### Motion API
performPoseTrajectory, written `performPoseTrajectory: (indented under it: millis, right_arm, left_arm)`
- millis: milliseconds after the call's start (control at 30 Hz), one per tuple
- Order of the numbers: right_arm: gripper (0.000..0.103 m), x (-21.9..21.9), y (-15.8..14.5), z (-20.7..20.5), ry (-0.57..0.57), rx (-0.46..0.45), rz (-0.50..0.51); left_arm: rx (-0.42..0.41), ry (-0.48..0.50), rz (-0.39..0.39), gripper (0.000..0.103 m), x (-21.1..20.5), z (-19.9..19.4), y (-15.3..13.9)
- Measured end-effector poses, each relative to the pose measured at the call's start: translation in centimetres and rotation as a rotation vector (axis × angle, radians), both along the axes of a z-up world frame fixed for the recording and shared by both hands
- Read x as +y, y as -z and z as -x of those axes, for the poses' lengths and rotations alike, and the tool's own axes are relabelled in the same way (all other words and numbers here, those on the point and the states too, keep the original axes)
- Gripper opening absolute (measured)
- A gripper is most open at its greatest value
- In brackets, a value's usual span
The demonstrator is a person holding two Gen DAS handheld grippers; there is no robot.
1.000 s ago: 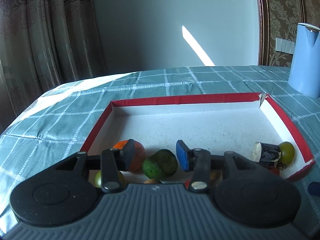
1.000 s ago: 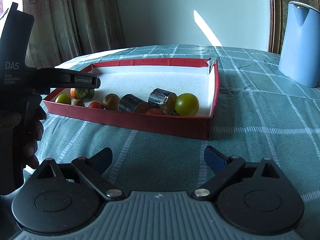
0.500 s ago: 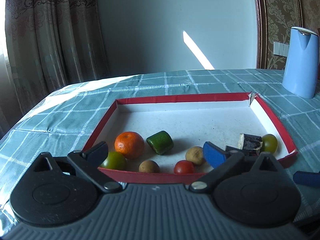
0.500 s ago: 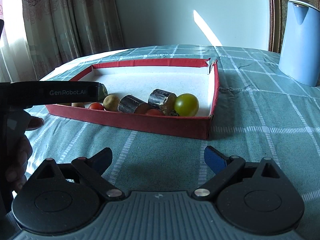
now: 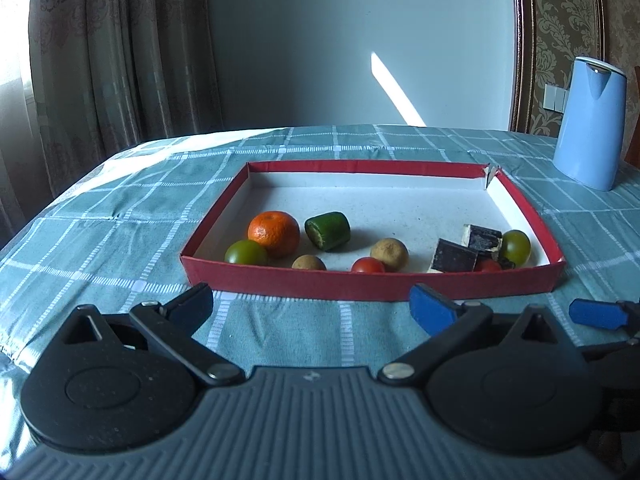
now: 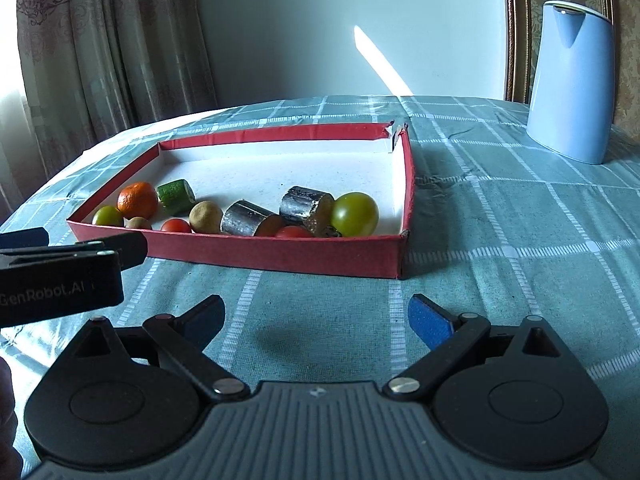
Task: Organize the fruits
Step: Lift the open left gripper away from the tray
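A shallow red tray [image 5: 372, 285] [image 6: 280, 249] with a white floor holds the fruit along its near side: an orange [image 5: 273, 233] [image 6: 137, 199], a green cucumber piece [image 5: 328, 230] [image 6: 176, 196], green tomatoes [image 5: 245, 253] [image 6: 354, 213], brown longans [image 5: 389, 253], red cherry tomatoes [image 5: 368, 265] [image 6: 176, 225] and two dark sugarcane pieces [image 5: 482, 237] [image 6: 306, 204]. My left gripper [image 5: 312, 309] is open and empty, in front of the tray. My right gripper [image 6: 315, 317] is open and empty, in front of the tray's right corner.
A blue kettle [image 5: 590, 122] [image 6: 570, 80] stands on the checked teal tablecloth at the far right. Curtains hang at the left behind the table's edge. The left gripper's body [image 6: 60, 280] shows at the left of the right wrist view.
My left gripper has opened, let go of the cucumber piece in the tray, and pulled back out of the tray. The right gripper has stayed still.
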State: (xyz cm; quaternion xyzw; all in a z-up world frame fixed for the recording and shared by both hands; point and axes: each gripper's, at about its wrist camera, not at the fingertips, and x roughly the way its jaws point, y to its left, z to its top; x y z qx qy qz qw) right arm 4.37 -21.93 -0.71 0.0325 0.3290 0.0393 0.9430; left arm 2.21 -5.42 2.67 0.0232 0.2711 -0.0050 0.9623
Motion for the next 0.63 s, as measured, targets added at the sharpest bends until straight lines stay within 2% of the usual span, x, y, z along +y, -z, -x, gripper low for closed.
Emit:
performPoseTrajectory:
  millis: [300, 633]
  right_arm:
    - [0.099, 1.9, -0.1, 0.6, -0.024, 0.001, 0.018]
    - [0.099, 3.0, -0.2, 1.1, -0.034, 0.003, 0.039]
  left_arm:
    - [0.002, -0.026, 0.061, 0.103, 2.8, 1.6, 0.3]
    - [-0.006, -0.054, 0.064, 0.103, 4.1, 2.5, 0.5]
